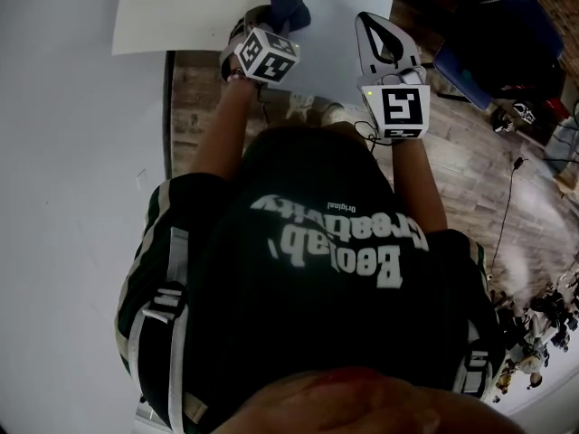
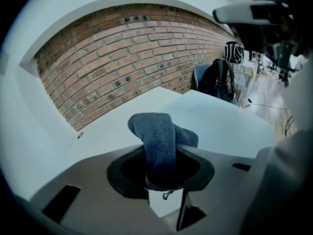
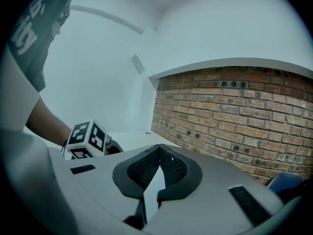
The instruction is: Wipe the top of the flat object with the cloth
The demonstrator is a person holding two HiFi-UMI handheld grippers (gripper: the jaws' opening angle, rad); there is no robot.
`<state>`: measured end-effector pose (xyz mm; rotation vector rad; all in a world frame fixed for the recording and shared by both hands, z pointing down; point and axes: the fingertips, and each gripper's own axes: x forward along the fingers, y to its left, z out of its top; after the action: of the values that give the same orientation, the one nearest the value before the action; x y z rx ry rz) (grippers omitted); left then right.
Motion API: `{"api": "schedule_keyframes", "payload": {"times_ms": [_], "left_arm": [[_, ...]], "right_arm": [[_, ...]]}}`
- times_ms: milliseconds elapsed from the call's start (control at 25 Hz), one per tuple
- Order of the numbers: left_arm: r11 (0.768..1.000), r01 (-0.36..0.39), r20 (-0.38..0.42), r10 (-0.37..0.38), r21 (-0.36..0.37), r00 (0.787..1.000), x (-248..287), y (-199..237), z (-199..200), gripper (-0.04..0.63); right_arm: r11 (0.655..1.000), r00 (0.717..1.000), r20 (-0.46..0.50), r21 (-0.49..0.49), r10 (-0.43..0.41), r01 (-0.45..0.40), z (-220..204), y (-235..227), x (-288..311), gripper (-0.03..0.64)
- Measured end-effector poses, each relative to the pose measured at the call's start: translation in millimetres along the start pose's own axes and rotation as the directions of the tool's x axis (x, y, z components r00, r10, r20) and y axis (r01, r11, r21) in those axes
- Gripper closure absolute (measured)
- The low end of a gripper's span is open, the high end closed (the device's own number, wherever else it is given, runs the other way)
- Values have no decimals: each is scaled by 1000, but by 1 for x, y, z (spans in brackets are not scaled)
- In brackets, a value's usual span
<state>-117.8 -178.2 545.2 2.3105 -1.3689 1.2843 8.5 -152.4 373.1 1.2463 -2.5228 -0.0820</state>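
My left gripper (image 1: 271, 21) is shut on a dark blue cloth (image 1: 289, 9), which bunches up out of its jaws over a white flat panel (image 1: 336, 25). In the left gripper view the cloth (image 2: 159, 136) stands up from between the jaws of that gripper (image 2: 162, 182), with the pale flat surface (image 2: 225, 124) just beyond it. My right gripper (image 1: 367, 21) hovers to the right of the cloth over the same panel. Its ribbed jaws are shut in the right gripper view (image 3: 159, 153), tips touching, nothing between them. The left gripper's marker cube (image 3: 87, 138) shows beside it.
A second white sheet (image 1: 190, 12) lies to the left of the panel. A brick wall (image 2: 122, 62) rises behind the surface. A dark bag on a blue chair (image 1: 502, 39) and cables (image 1: 507, 206) sit on the wooden floor to the right. A white wall (image 1: 63, 197) runs along the left.
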Motion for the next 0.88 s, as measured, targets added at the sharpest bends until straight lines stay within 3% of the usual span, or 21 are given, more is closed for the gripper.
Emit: {"api": "schedule_keyframes", "payload": {"times_ms": [480,760,880], "left_arm": [[996,91,-60,-90,13,994,-55,-36,-58,469],[983,183,-90,-183,-4,979,-70,-67,-81,469],[982,187,-83,-188,-14,979,-70,-67,-83,469]], "right_arm": [[1000,1000,11,0,17,-17,1,4,-2,621],[1000,1000,4,-1,17,-17,0,7,-1,621],[1000,1000,0,-2,12,-12,-1,5,0,621]]}}
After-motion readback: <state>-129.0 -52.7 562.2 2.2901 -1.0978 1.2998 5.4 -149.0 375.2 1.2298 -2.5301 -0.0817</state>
